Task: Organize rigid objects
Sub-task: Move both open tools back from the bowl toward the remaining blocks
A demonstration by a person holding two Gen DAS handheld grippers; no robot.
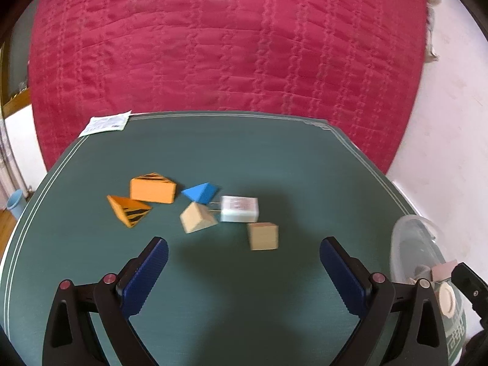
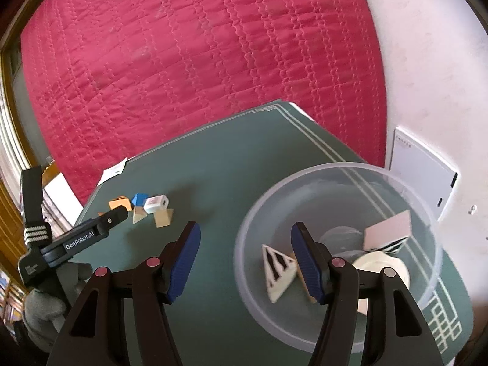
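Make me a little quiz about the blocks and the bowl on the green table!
1. True or false: the left tongs hold a block.
2. Which colour is the wedge beside the white charger? A red, B blue, C black.
3. Fill in: the striped white wedge lies inside the clear ____.

Key: 1 false, both tongs stand open and empty; 2 B; 3 bowl.

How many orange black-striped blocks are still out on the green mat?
2. One orange striped block lies at the far left of the cluster; the other orange wedge sits just in front of it, nearer the left gripper. None seems hidden.
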